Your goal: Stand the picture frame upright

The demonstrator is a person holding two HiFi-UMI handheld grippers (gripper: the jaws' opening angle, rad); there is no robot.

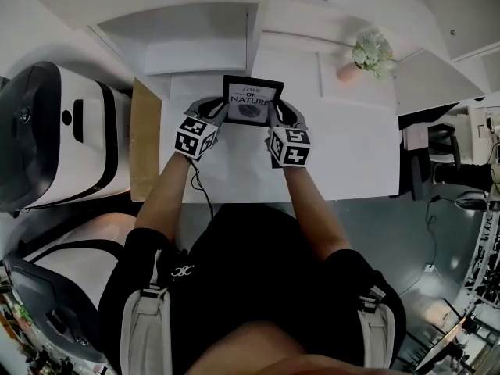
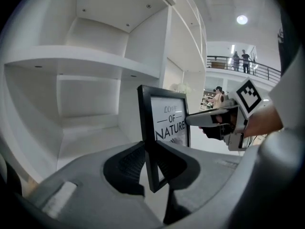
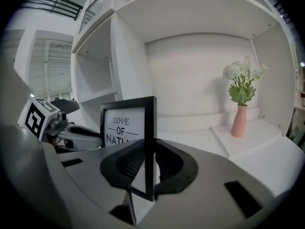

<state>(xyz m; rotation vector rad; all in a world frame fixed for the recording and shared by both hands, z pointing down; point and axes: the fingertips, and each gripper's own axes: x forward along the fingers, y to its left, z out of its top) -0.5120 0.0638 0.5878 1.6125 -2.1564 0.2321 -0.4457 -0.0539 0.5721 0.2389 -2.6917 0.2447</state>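
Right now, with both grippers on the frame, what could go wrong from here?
1. The left gripper and right gripper clamp the picture frame only by its thin side edges; uneven release could twist or topple it.
2. I cannot tell whether its bottom edge rests on the table; letting go might drop it.

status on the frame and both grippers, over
Left gripper shut on picture frame, left edge; right gripper shut on right edge. Frame upright over the desk, print facing the person. Flower vase off right, nothing in the way.
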